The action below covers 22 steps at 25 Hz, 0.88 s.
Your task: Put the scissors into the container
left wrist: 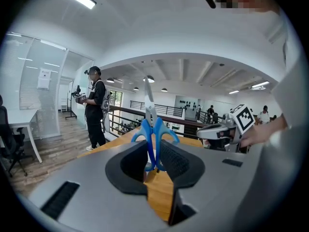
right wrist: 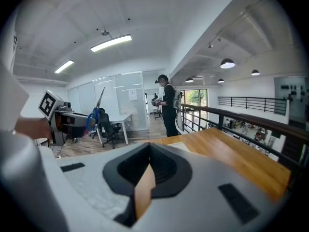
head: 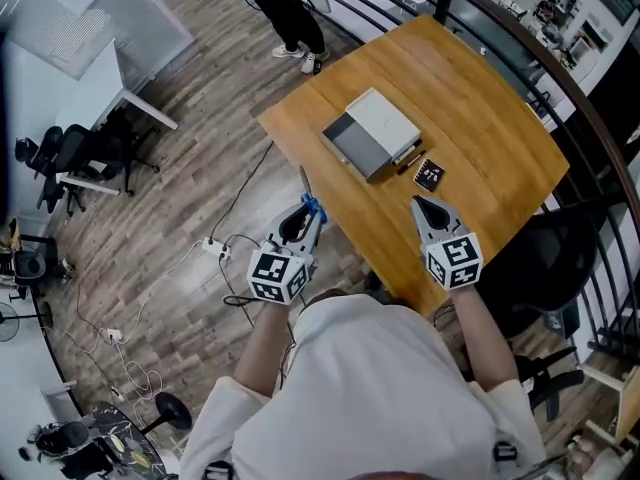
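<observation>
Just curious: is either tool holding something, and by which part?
The left gripper grips the scissors by their blue handles; the right gripper holds nothing.

A small black card [head: 429,174] lies on the wooden table [head: 480,108].

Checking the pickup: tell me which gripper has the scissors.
The left gripper, shut on the blue-handled scissors; the right gripper has nothing between its jaws.

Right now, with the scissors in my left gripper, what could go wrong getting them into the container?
1. The left gripper pinches the scissors only at the blue handles, blades standing free above; they could pivot or slip.
2. The container sits well in on the table beside a small black card that the blades might knock.
3. Whether the container is open is unclear.
</observation>
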{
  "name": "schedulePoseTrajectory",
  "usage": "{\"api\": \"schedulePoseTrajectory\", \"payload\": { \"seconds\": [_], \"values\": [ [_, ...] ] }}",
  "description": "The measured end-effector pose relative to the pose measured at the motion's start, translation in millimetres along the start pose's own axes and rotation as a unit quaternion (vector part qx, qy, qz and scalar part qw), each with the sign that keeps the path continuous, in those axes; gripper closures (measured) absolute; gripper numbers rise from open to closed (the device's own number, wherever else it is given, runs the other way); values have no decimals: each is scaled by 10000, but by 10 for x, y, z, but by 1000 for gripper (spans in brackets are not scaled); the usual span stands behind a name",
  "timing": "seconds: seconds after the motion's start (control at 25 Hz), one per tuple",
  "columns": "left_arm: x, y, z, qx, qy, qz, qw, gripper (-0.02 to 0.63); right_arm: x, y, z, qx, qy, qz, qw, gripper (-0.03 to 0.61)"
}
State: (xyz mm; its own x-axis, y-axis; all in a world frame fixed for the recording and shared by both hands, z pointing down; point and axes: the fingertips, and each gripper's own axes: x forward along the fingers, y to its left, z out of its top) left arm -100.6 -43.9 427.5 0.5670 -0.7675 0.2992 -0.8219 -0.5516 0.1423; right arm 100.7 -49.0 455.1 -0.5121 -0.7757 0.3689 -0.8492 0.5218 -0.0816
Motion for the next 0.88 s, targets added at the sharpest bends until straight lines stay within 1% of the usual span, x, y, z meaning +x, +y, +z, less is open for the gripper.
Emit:
{"api": "schedulePoseTrajectory", "payload": {
  "seconds": [0.28,0.44,0.68,0.8,0.88],
  "values": [
    [320,118,-49,55,171,-174,9997,541,219,-142,-73,137,89,-54,9999,575],
    [527,268,-29,58,254,-353,9990,541,361,-183,-104,208,185,-178,9995,575],
    [946,537,18,231,448,-897,9947,541,637,-301,-67,399,235,-619,9970,575],
    [1174,673,34,328,573,-1213,9904,540,800,-331,-13,536,261,-864,9945,575],
    [1312,742,3,479,659,-1402,9868,540,892,-358,1,639,289,-1034,9922,575]
  ]
}}
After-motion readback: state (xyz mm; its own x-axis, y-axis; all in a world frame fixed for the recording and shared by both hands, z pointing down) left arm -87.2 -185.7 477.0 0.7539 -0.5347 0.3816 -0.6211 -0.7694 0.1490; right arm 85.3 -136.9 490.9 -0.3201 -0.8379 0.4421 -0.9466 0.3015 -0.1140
